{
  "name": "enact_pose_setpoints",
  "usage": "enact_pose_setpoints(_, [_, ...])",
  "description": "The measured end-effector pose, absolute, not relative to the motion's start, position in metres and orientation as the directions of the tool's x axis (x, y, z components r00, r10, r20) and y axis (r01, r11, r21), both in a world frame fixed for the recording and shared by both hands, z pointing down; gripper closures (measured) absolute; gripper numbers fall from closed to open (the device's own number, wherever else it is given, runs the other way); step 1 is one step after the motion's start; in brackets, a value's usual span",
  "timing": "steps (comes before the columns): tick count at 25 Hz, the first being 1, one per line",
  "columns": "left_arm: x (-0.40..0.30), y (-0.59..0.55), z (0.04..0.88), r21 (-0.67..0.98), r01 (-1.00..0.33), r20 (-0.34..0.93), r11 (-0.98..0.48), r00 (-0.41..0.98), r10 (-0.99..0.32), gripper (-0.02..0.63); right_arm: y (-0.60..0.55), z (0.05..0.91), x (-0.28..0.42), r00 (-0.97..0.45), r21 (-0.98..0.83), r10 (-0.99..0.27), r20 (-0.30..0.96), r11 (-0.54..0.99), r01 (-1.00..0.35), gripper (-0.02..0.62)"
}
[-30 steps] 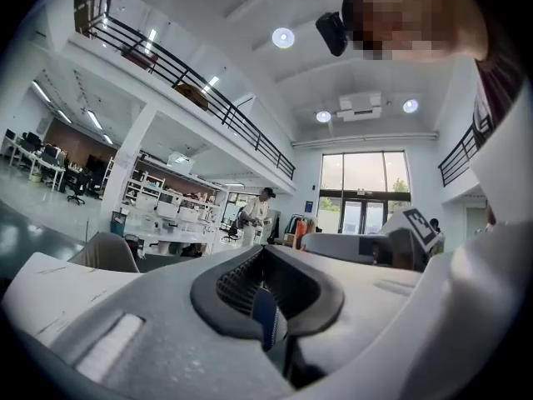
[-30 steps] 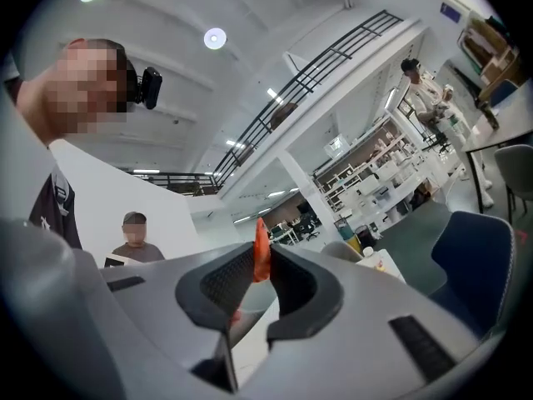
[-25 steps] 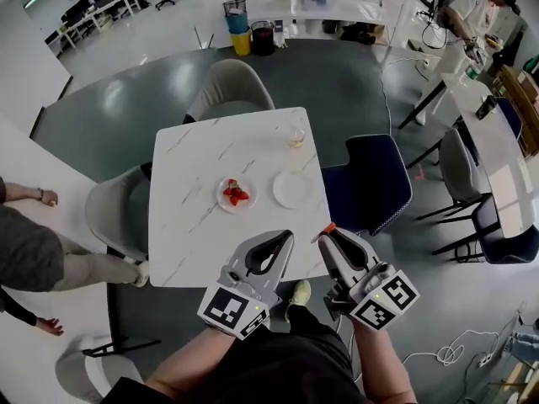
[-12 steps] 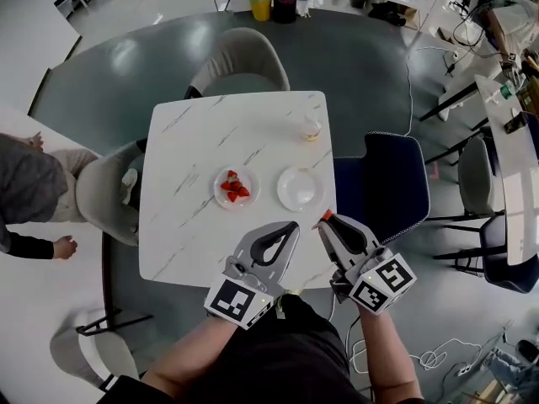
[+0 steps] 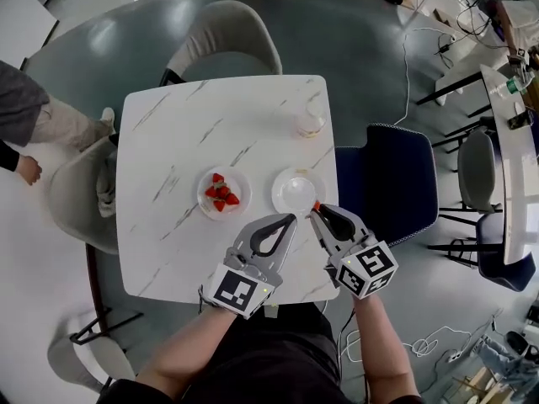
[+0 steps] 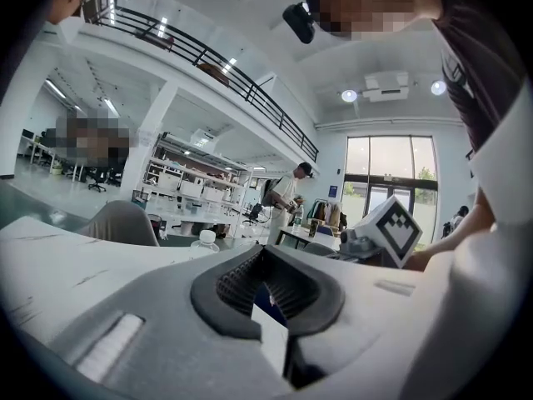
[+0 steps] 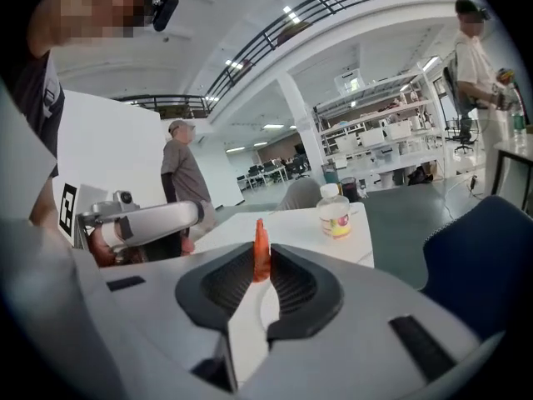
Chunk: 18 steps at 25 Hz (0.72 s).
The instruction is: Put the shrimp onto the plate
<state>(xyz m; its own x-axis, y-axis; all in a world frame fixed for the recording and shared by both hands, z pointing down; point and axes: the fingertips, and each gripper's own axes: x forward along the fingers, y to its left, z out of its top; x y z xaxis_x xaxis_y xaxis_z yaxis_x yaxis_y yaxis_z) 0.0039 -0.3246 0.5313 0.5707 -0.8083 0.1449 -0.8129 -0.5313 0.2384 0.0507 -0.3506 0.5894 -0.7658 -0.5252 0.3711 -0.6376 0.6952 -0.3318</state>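
Observation:
My right gripper (image 5: 316,208) is shut on a small orange shrimp (image 7: 261,244), which stands up between the jaw tips (image 7: 261,273). It hovers over the near rim of an empty white plate (image 5: 282,188) on the marble table (image 5: 168,141). Left of that plate, a second white plate (image 5: 202,204) holds several red pieces (image 5: 220,194). My left gripper (image 5: 291,218) is shut with nothing in it (image 6: 262,247), its tip close beside the right one. The right gripper's marker cube (image 6: 391,232) shows in the left gripper view.
A small bottle (image 5: 310,123) stands near the table's far right edge, also visible as the bottle (image 7: 335,212). A navy chair (image 5: 387,183) stands right of the table, with grey chairs at the far side (image 5: 223,36) and left (image 5: 72,196). A person (image 5: 25,112) is at the left.
Both grippers have moved forward over the table's near edge, up to the empty plate, the right one still holding the shrimp. The person at the left has walked further away.

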Motion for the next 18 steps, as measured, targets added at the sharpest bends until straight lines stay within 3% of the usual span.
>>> enact_pose_setpoints(18, [-0.010,-0.355,0.609,0.276,-0.833,0.211,-0.480,0.540,-0.815,0.598,-0.385,0.723,0.032,-0.575,-0.066,-0.411,0.708,0.771,-0.633,0.531])
